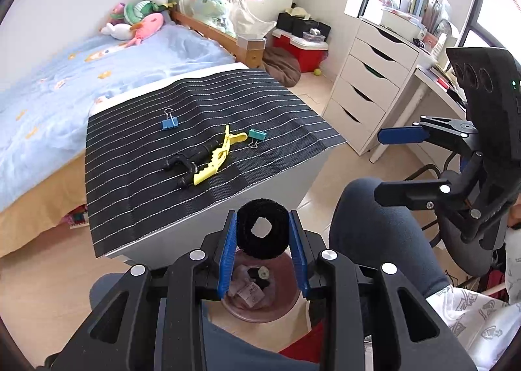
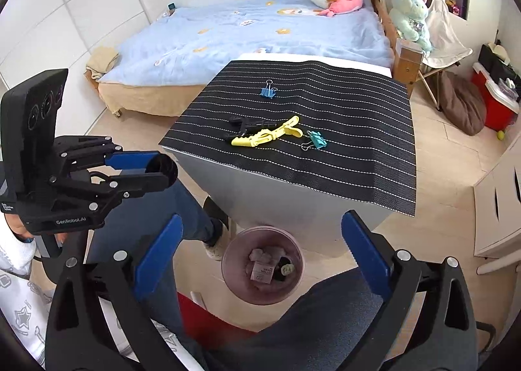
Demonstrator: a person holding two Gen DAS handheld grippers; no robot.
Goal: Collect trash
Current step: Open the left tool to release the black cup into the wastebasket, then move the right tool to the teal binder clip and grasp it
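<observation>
My left gripper is shut on a black roll of hook-and-loop tape, held above a pink bin on the floor. The same roll shows at the left gripper's tips in the right wrist view. My right gripper stands wide open over the pink bin with nothing between its fingers. Crumpled paper and small scraps lie inside the bin. On the striped mat lie a yellow clip, a black hook-shaped piece, a blue binder clip and a teal binder clip.
The mat covers a white box-like table beside a bed with a blue cover. A seated person's legs flank the bin. A white drawer unit and a red cooler stand to the right.
</observation>
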